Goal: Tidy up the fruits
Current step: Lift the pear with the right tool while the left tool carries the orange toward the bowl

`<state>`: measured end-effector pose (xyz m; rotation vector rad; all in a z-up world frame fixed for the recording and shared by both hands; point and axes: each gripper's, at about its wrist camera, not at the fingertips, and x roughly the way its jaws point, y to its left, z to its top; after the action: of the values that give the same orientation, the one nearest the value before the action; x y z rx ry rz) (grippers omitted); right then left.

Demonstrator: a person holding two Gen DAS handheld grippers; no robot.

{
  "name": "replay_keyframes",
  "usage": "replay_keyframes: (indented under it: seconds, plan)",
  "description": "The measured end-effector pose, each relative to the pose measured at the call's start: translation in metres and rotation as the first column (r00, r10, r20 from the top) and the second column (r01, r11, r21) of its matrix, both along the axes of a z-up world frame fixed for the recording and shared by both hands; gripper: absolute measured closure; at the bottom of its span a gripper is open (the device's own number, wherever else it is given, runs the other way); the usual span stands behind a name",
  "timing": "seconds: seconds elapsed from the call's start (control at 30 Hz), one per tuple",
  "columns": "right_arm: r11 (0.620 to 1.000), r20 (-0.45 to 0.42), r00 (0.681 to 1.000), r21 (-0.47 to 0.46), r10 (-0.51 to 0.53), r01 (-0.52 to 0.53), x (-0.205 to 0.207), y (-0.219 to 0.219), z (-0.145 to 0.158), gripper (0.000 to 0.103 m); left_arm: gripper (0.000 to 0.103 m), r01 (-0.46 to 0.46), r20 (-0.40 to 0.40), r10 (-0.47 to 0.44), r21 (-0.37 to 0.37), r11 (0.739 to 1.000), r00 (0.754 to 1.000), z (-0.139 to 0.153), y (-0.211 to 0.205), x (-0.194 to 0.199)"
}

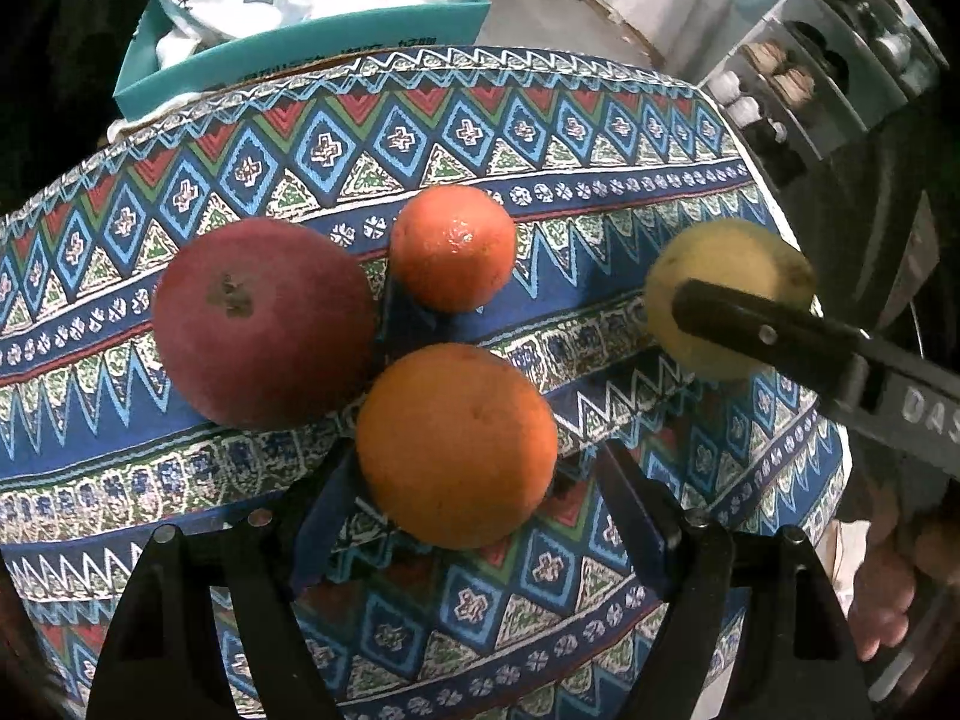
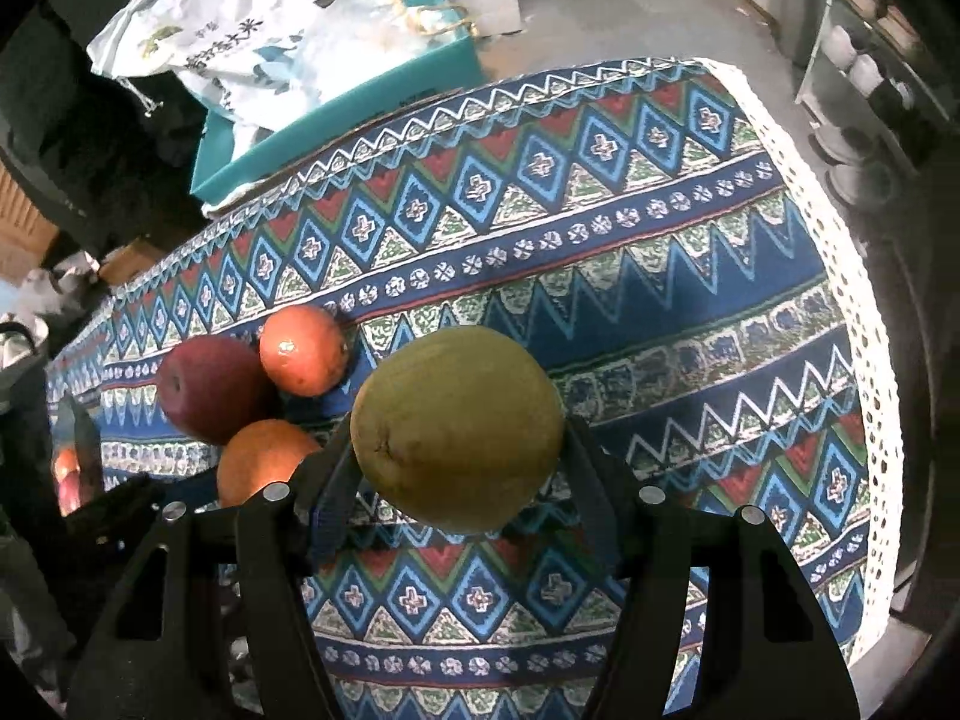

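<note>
In the left wrist view my left gripper (image 1: 465, 480) is shut on a large orange (image 1: 456, 444), held just over the patterned tablecloth (image 1: 630, 138). A red apple (image 1: 261, 321) and a smaller orange (image 1: 453, 246) lie close behind it on the cloth. In the right wrist view my right gripper (image 2: 462, 474) is shut on a yellow-green pear (image 2: 459, 426) to the right of that group. The pear (image 1: 726, 282) and the right gripper's finger (image 1: 774, 330) also show in the left wrist view. The apple (image 2: 207, 387), small orange (image 2: 303, 351) and large orange (image 2: 264, 468) appear at the left.
A teal box (image 1: 312, 42) with bags stands beyond the table's far edge; it also shows in the right wrist view (image 2: 336, 108). A shelf with jars (image 1: 798, 84) stands at the far right. The cloth's white lace hem (image 2: 864, 324) marks the table's right edge.
</note>
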<state>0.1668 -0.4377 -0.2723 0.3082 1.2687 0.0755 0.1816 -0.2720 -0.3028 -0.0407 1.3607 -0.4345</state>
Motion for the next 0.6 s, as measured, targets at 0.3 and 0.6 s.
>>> replay_keyframes:
  seconds: [0.3, 0.6]
  plan:
    - [0.998, -0.005, 1.0, -0.056, 0.013, -0.014, -0.003, 0.002, -0.003, 0.038, 0.037, -0.024, 0.002, 0.024, 0.011, 1.0, 1.0, -0.011, -0.008, 0.007]
    - [0.995, 0.008, 0.999, -0.087, 0.046, -0.045, -0.002, 0.013, -0.003, 0.038, 0.039, -0.011, 0.03, 0.01, 0.012, 1.0, 1.0, -0.006, 0.009, -0.003]
